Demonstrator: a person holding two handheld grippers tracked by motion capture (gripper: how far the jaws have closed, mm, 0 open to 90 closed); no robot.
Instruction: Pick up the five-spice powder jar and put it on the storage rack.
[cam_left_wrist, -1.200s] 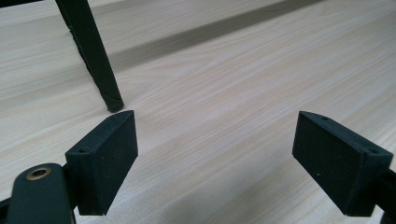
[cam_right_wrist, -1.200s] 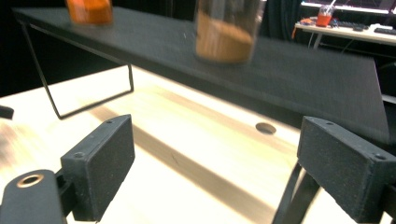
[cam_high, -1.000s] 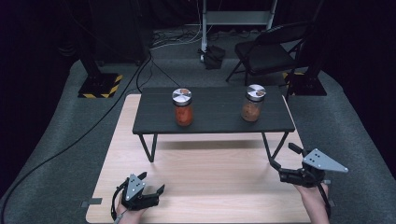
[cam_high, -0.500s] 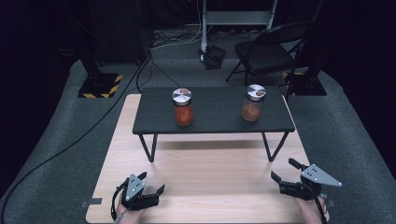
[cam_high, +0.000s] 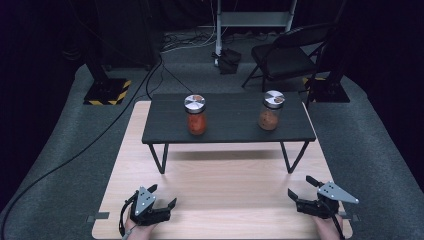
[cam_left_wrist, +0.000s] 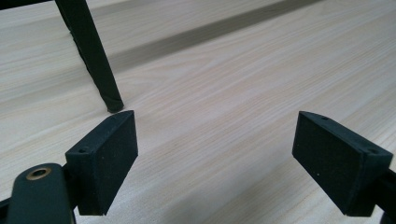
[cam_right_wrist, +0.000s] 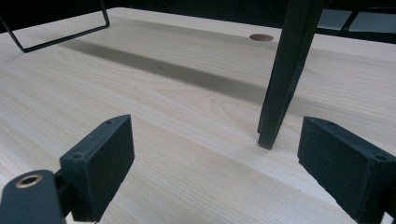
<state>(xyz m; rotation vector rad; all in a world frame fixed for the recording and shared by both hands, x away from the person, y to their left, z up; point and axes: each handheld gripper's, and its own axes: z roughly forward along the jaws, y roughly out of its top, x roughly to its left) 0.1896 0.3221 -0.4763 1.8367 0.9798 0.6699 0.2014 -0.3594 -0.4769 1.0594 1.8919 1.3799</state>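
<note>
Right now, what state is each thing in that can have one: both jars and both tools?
Jar with red contents: upright on the black table, lid on, untouched.
Jar with brown contents: upright on the same table, lid on, untouched.
Left tool: open, nothing between the jaws, low over the wooden board.
Right tool: open, nothing between the jaws, low over the board's right end.

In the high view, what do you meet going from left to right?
Left hand-held gripper → red jar → brown jar → right hand-held gripper.
</note>
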